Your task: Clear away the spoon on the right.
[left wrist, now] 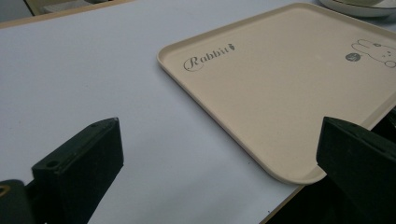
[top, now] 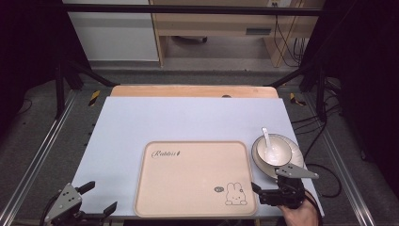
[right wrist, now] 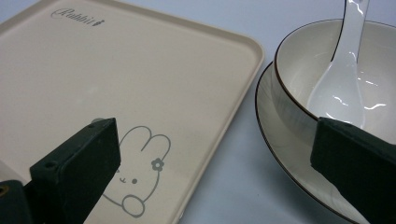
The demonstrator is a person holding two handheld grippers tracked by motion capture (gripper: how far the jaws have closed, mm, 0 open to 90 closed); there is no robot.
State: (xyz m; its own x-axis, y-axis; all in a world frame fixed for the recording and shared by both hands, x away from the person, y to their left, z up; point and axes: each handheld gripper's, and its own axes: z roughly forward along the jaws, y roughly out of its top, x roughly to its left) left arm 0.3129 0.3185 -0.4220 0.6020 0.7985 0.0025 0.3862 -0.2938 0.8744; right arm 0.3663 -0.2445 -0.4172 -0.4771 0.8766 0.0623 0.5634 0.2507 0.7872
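Note:
A beige tray with a rabbit drawing and the word "Rabbit" lies at the front middle of the pale blue mat. To its right, a white bowl sits on a plate, with a white spoon in the bowl. My left gripper is open at the front left corner, near the tray's left edge. My right gripper is open, one jaw over the tray's rabbit corner and the other over the plate. Nothing is between the jaws of either gripper. The spoon leans on the bowl's rim.
The mat covers a wooden table whose far edge shows. Metal rails run along both sides, and cables lie to the right. A cabinet and a desk stand beyond the table.

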